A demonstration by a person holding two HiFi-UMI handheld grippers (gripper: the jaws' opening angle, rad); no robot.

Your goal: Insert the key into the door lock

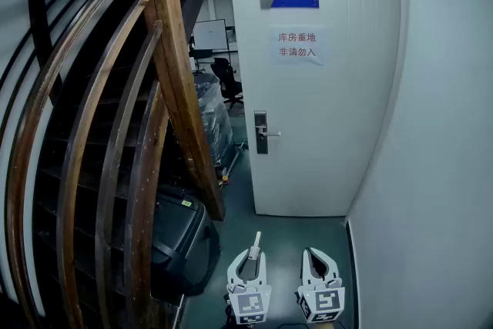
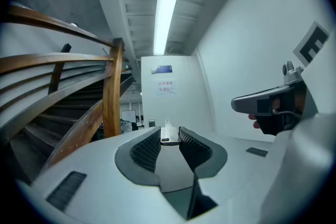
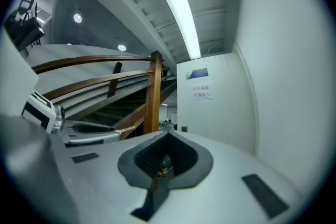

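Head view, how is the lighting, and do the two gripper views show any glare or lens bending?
Head view: dim and bluish, the white door brightest, the dark wooden stair railing bowed by the wide lens. Left gripper view: the long ceiling strip light blows out white, edges curve. Right gripper view: the strip light also glares, black corners.

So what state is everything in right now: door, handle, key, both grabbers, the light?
White door: looks shut, not certain.
Metal lever handle: level, not pressed.
Small pale key: clamped, tip towards the door.
Left gripper: shut on the key.
Right gripper: shut, empty.
Long ceiling tube light: lit.
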